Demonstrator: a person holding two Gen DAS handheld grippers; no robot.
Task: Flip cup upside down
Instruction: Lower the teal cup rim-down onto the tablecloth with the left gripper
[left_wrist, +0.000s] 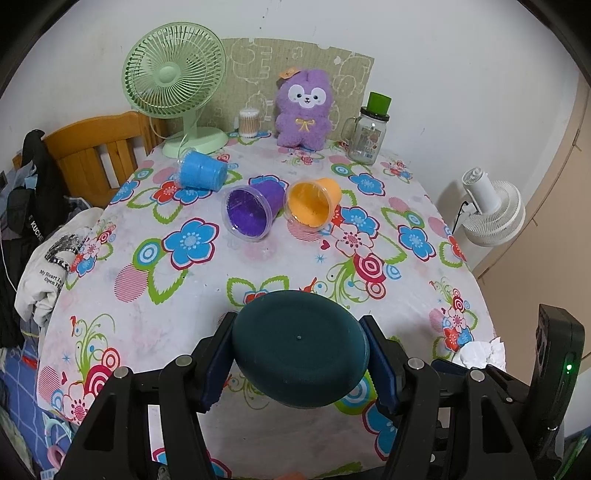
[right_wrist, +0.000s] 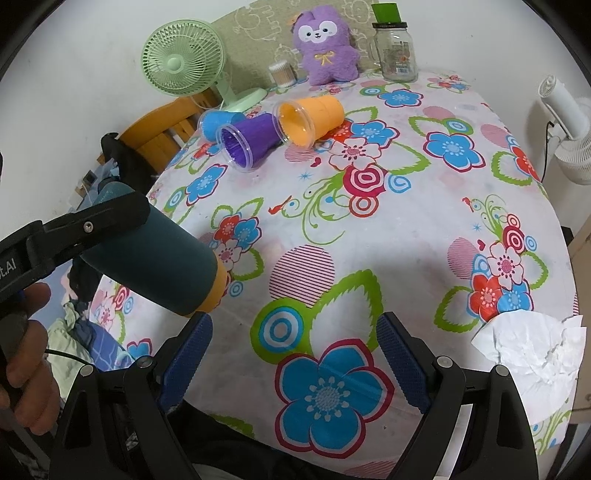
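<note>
the cup is hanging tilted above the table's near edge, base toward the left camera, the left gripper clamping its sides. the right gripper is gaping, holding nothing.

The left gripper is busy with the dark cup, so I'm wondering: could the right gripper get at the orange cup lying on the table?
Probably yes. The right gripper is open and holds nothing, and bare tablecloth lies between it and the orange cup, whose right side is free.
</note>
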